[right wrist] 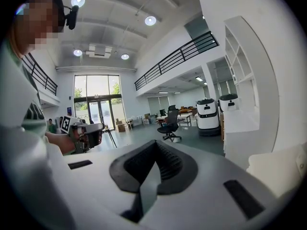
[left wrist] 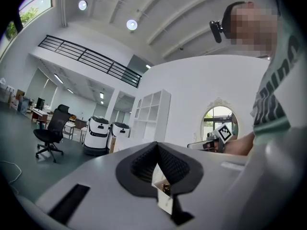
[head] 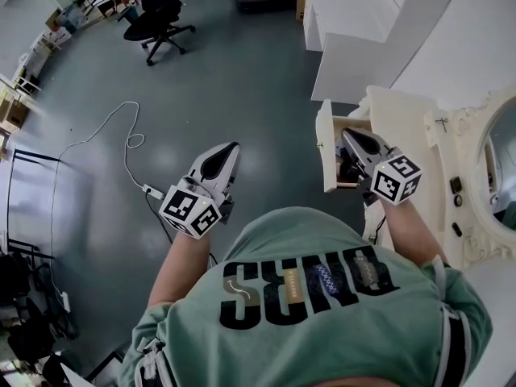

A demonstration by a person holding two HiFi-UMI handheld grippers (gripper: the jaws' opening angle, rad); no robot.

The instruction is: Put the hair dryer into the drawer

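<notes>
Quick update from our end. We've got the grey plastic left gripper (head: 233,147) out in front over the bare grey-blue floor (head: 266,95), pointing roughly level. Its black ribbed pads (left wrist: 144,162) are pressed together at the tips, so it's closed with nothing held that we can see.

The grey plastic right gripper (head: 344,133) is in the same state. In its own view the pads meet at the tip and there's nothing between them. It hangs right over the pulled-out cream-white wooden drawer (head: 325,156) of the ornate cream-white dresser (head: 403,111) on our right.

As for the hair dryer, honestly we can't make it out for sure. There's a dark shape (head: 348,170) down inside the open drawer, just under the right gripper. That may be it, but the gripper body covers most of it.

Around us, a black office chair on wheels (head: 161,14) stands well off across the floor. A thin white cable (head: 121,131) snakes along to a white power strip (head: 152,190) near the left gripper.

The left gripper view also catches an oval mirror in a curly white frame (left wrist: 218,121) on the white wall. A tall white open shelf unit (left wrist: 153,116) stands to its left, and a couple of white-and-black rounded machines (left wrist: 98,135) are parked next to that.
</notes>
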